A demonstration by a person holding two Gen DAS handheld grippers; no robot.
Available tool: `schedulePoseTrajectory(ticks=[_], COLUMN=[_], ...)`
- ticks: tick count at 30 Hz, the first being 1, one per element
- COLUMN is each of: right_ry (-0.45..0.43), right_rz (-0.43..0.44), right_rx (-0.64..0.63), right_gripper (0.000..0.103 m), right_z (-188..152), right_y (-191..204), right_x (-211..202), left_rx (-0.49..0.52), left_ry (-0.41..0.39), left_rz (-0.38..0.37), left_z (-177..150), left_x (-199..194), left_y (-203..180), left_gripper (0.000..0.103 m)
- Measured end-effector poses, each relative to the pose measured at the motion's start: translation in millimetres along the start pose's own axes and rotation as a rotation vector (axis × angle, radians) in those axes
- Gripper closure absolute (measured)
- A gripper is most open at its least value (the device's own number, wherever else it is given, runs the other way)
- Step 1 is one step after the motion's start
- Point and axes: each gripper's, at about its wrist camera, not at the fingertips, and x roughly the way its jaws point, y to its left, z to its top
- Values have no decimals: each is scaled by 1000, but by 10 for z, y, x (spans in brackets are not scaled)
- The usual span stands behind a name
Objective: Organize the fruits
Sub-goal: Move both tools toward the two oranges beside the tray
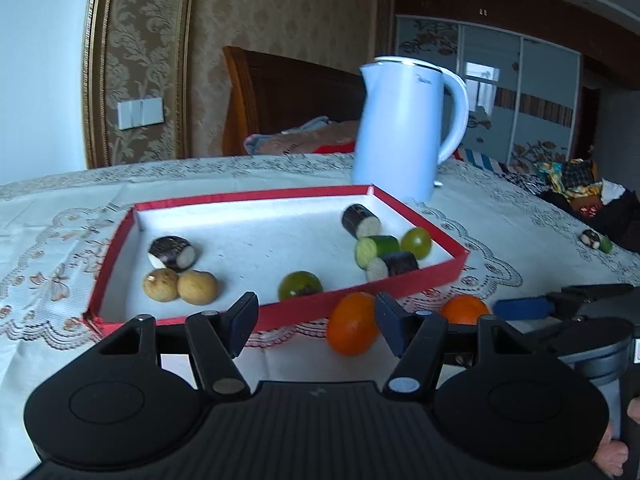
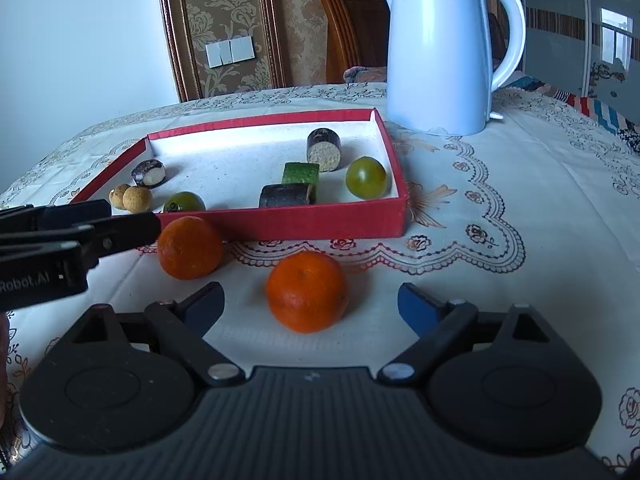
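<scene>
A red tray [image 1: 360, 297] [image 2: 320, 222] with a white floor holds two longans [image 1: 180, 286] [image 2: 132, 199], green round fruits [image 1: 416, 243] [image 2: 367, 178], dark cane pieces [image 1: 360, 220] [image 2: 324, 148] and a green piece [image 2: 301, 174]. Two oranges lie on the cloth in front of it. My left gripper [image 1: 316, 320] is open, with the left orange [image 1: 352, 324] [image 2: 190, 247] between its fingers. My right gripper [image 2: 310, 306] is open around the right orange [image 2: 307, 291] [image 1: 464, 308].
A white electric kettle [image 1: 404, 128] [image 2: 444, 48] stands behind the tray's right end. A lace tablecloth [image 2: 500, 200] covers the table. A small dark and green piece [image 1: 596, 239] lies at the table's far right edge. A wooden chair [image 1: 288, 100] is behind the table.
</scene>
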Motion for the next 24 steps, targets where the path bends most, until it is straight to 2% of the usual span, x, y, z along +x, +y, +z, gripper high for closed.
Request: schedulePoseTrajectory(ticks=[10, 14, 16, 18, 24], right_ry=[-11, 0, 6, 5, 6], right_rz=[-59, -53, -53, -59, -54], right_rx=[-39, -25, -30, -35, -21], right_gripper=[7, 5, 3, 2, 2], right_z=[-5, -7, -11, -12, -12], right_y=[52, 26, 34, 45, 24], right_x=[-12, 3, 10, 10, 12], left_rx=[-87, -179, -206, -192, -145], left_ry=[104, 174, 201, 193, 121], left_rz=[-65, -84, -52, -22, 70], left_z=[15, 37, 37, 46, 25], left_x=[176, 329, 425, 449, 306], left_y=[-39, -3, 2, -21, -50], left_gripper=[39, 39, 39, 39, 37])
